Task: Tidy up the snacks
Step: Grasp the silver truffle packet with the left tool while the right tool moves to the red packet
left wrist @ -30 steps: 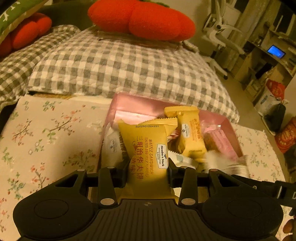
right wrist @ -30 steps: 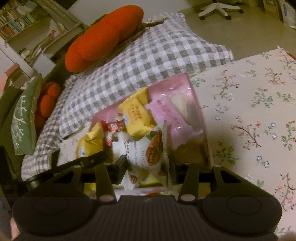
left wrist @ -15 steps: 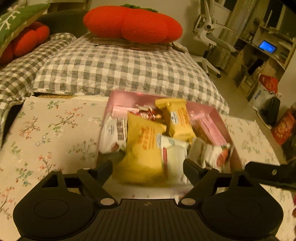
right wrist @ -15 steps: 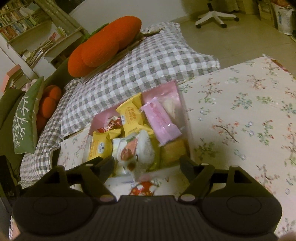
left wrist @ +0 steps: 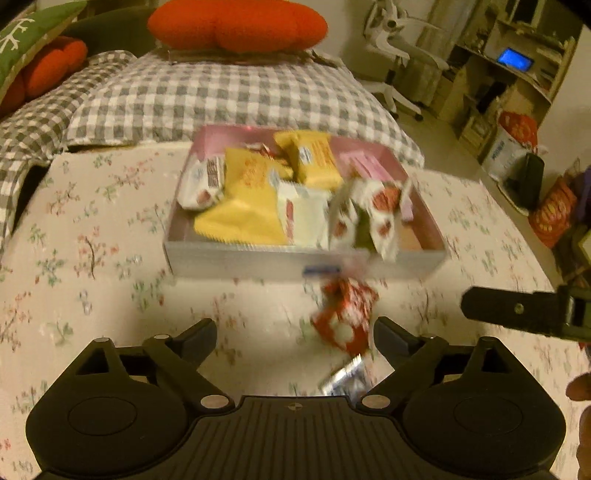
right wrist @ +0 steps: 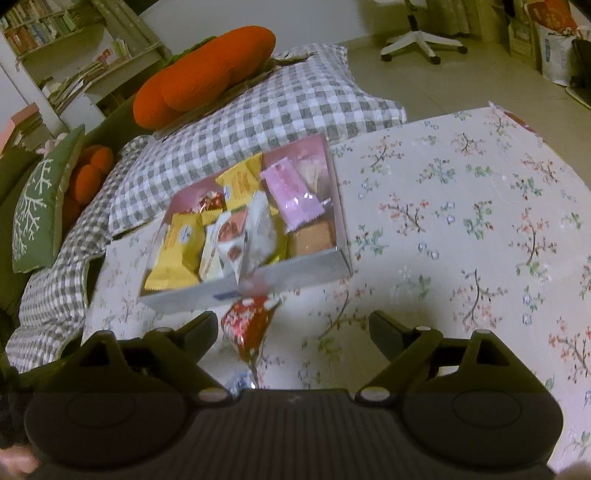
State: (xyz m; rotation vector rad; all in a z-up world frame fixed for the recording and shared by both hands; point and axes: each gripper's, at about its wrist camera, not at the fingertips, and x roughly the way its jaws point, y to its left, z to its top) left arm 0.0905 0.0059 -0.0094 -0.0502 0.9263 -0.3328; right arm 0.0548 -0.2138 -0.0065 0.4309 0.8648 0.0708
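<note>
A shallow pink box (left wrist: 236, 260) full of wrapped snacks sits on the floral cloth. A yellow waffle packet (left wrist: 247, 206) lies in its left half and white packets with red print (left wrist: 373, 214) lean at its right. In front of the box a red wrapped snack (left wrist: 343, 314) lies on the cloth, with a silvery packet (left wrist: 347, 376) nearer me. My left gripper (left wrist: 295, 332) hangs short of the box, jaws opening, gripping nothing. My right gripper (right wrist: 293, 321) is likewise back from the box (right wrist: 295, 273), jaws opening; the red snack (right wrist: 247, 325) lies unpressed below its gap.
Behind the box lie a grey checked pillow (left wrist: 229, 92), an orange plush cushion (left wrist: 236, 24) and a green cushion (right wrist: 40, 199). The floral cloth (right wrist: 461, 221) spreads wide to the right. An office chair (left wrist: 391, 40) and shelves (left wrist: 517, 62) stand beyond.
Both grippers opened, letting the yellow waffle packet and a white packet drop into the box, and drew back from it. The red snack now shows in front of the box.
</note>
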